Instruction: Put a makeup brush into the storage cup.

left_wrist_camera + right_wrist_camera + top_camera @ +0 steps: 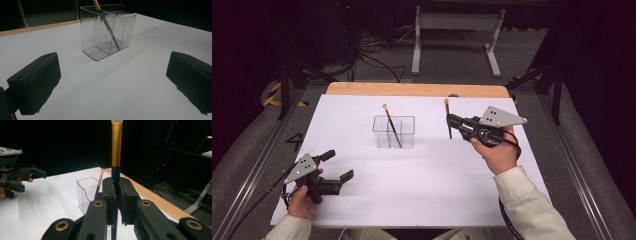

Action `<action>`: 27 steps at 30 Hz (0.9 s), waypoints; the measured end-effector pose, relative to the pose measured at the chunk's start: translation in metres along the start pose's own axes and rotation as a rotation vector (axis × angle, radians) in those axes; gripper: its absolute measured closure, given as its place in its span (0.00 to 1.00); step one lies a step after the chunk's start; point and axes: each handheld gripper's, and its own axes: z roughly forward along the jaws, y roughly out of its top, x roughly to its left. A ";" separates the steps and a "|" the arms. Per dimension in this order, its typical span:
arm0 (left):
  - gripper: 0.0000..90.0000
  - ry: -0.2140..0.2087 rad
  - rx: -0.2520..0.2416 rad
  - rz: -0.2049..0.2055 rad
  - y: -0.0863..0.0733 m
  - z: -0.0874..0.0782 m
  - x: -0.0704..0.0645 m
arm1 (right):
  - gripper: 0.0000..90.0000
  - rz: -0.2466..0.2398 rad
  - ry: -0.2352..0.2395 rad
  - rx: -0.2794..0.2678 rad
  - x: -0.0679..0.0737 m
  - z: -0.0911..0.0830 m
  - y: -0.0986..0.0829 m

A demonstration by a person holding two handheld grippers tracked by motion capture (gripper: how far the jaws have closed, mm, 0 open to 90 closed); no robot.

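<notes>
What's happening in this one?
A person is putting makeup brushes into a clear divided holder. The right hand-held gripper is shut on a brush, held upright above the white table to the holder's right. Another brush already leans inside. The left hand-held gripper waits open near the table's front left.

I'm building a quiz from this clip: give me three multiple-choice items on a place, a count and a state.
1. Where is the free brush?
A in the clear holder
B flat on the table
C on the floor

2. How many brushes are there?
A one
B two
C four

3. The left hand-held gripper is
A shut on a brush
B open
C shut on the holder

Key: 1 A, it leans inside the holder. 2 B, the second brush is upright in the right hand-held gripper. 3 B, its jaws stand wide apart, holding nothing.
</notes>
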 end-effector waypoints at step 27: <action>0.00 0.001 -0.011 0.009 0.001 -0.001 -0.001 | 0.93 0.040 0.017 -0.102 0.006 0.038 0.001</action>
